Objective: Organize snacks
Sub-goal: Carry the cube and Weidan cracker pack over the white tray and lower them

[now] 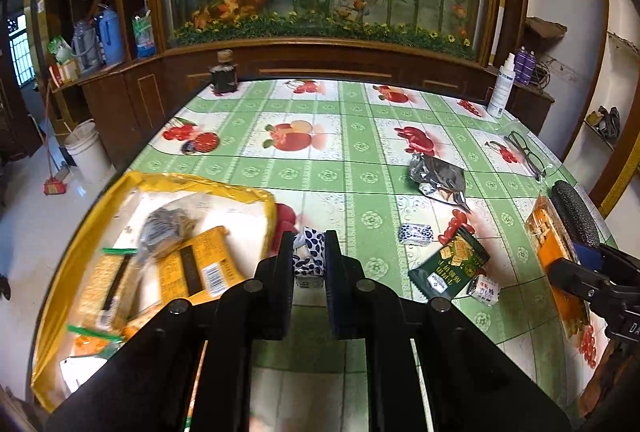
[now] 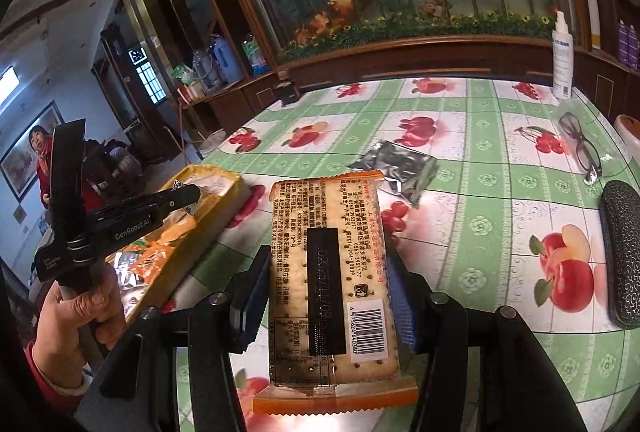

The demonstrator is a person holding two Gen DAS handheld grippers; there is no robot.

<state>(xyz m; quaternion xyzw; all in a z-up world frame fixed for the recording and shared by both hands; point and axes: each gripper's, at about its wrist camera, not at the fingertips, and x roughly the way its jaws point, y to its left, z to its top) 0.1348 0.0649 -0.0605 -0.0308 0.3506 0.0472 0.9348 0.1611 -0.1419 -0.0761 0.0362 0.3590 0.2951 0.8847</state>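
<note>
Now the right gripper (image 2: 328, 280) clamps a long clear cracker packet with orange ends (image 2: 326, 284) across its width, the long axis running forward along the fingers. The yellow-rimmed clear bag of snacks (image 2: 236, 188) lies to its left, so the left gripper (image 1: 308, 260), pinching a small blue-and-white patterned packet (image 1: 310, 250), is nearer. Only the left view shows what is inside the bag.

Orange cracker pack (image 2: 328, 284) clamped lengthwise, back-side up.

left hand-held gripper (image 2: 182, 197): black, white "GenRobot.AI" lettering | hand (image 2: 76, 316) | sleeve (image 2: 48, 388): apparently red
</note>
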